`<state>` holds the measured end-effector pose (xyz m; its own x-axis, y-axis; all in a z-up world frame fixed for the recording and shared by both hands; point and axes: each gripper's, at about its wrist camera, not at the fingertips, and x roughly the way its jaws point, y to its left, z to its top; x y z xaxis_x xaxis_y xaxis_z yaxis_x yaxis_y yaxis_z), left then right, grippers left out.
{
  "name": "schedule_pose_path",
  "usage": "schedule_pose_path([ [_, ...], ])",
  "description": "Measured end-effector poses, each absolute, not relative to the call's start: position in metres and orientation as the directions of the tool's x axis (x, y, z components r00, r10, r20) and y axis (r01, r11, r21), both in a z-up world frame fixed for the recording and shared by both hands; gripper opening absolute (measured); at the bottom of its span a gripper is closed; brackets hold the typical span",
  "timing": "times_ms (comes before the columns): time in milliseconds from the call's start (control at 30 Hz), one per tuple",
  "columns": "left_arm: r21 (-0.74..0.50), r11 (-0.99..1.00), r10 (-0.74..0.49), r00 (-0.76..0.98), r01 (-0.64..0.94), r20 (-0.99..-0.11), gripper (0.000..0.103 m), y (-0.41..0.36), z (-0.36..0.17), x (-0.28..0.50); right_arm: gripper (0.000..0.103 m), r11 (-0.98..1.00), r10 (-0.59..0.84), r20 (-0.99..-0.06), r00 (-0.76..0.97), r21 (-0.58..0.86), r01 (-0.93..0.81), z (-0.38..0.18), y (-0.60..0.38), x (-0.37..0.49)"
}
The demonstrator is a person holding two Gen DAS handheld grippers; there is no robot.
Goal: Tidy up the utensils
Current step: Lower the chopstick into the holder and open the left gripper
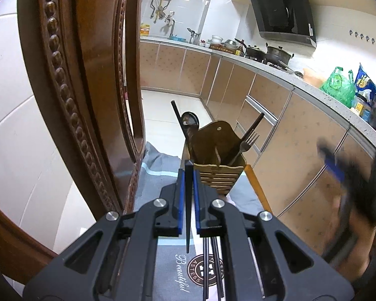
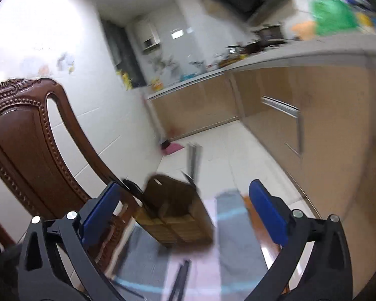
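My left gripper (image 1: 188, 173) is shut on a black chopstick (image 1: 188, 200), held upright just in front of the wooden utensil holder (image 1: 219, 173). The holder stands on the table mat and holds a fork (image 1: 248, 143), a dark spoon (image 1: 189, 123) and dark chopsticks (image 1: 255, 123). More black chopsticks (image 1: 213, 263) lie on the mat under the gripper. My right gripper (image 2: 185, 200) is open and empty, above and before the holder (image 2: 178, 215); it shows blurred at the right of the left wrist view (image 1: 338, 170). Black chopsticks (image 2: 180, 281) lie on the mat below it.
A carved brown wooden chair back (image 1: 70, 95) stands close on the left, also seen in the right wrist view (image 2: 25, 135). A grey mat (image 1: 158, 173) covers the table, whose wooden edge (image 1: 258, 190) runs on the right. Kitchen counter and cabinets (image 1: 275, 95) lie beyond.
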<state>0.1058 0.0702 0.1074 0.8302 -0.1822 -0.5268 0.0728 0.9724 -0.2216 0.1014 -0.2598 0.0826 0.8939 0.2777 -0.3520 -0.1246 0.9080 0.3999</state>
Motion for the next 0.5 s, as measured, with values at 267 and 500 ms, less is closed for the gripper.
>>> schedule_pose_path([
  [267, -0.286, 0.957, -0.183, 0.868, 0.050, -0.461, 0.006, 0.062, 0.156, 0.133, 0.100, 0.904, 0.319, -0.586, 0.745, 0.425, -0.053, -0.004, -0.272, 0.084],
  [500, -0.277, 0.960, -0.156, 0.892, 0.036, -0.424, 0.006, 0.053, 0.211, 0.182, 0.100, 0.886, 0.325, -0.597, 0.734, 0.464, -0.014, -0.011, -0.293, 0.093],
])
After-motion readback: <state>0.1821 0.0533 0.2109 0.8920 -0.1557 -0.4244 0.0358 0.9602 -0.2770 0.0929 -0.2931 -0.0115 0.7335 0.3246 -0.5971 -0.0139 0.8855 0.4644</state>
